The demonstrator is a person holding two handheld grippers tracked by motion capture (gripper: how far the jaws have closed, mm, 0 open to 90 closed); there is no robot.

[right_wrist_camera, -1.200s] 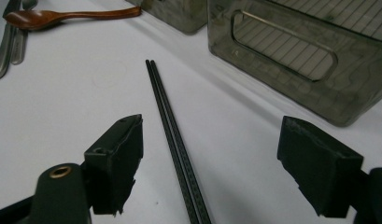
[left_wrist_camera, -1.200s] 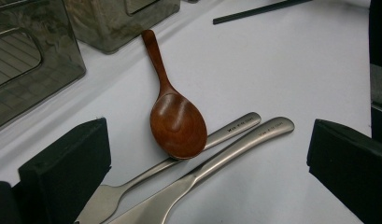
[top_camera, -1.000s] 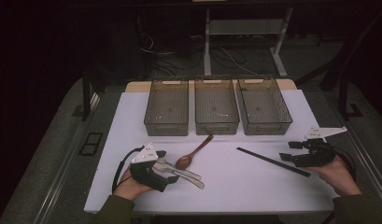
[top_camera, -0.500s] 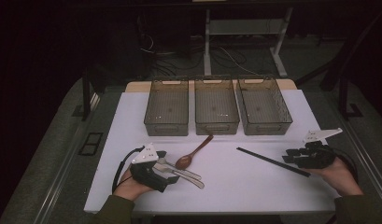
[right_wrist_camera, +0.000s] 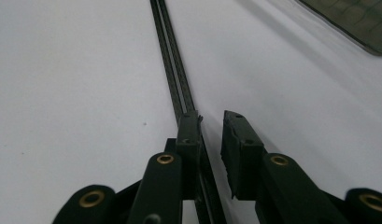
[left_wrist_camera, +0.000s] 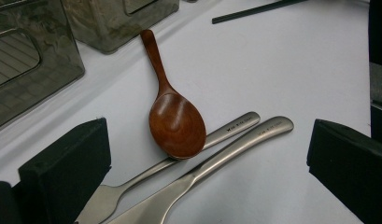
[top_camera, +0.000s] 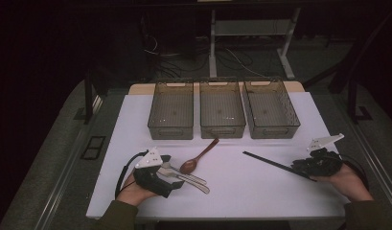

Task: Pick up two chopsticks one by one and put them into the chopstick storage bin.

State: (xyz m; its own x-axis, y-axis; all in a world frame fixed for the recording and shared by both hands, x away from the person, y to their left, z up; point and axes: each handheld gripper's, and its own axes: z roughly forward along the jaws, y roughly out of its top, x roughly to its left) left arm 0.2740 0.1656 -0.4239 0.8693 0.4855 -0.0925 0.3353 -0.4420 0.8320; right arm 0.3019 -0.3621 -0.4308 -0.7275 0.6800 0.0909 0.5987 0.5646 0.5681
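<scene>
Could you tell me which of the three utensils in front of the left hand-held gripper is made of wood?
The wooden spoon: reddish-brown, its bowl resting on the handle of the fork, which like the knife is silver metal.

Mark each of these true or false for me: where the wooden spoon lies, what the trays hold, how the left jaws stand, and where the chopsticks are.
1. The wooden spoon rests its bowl on a metal handle. True: it lies on the fork, beside the knife.
2. The three trays hold cutlery. False: all three look empty.
3. The left gripper has its jaws shut on the spoon. False: its jaws stand wide apart, with the cutlery on the table between them.
4. The black chopsticks lie at the right gripper. True: they run under its left jaw; the jaws have just been closing, and a gap remains.
</scene>
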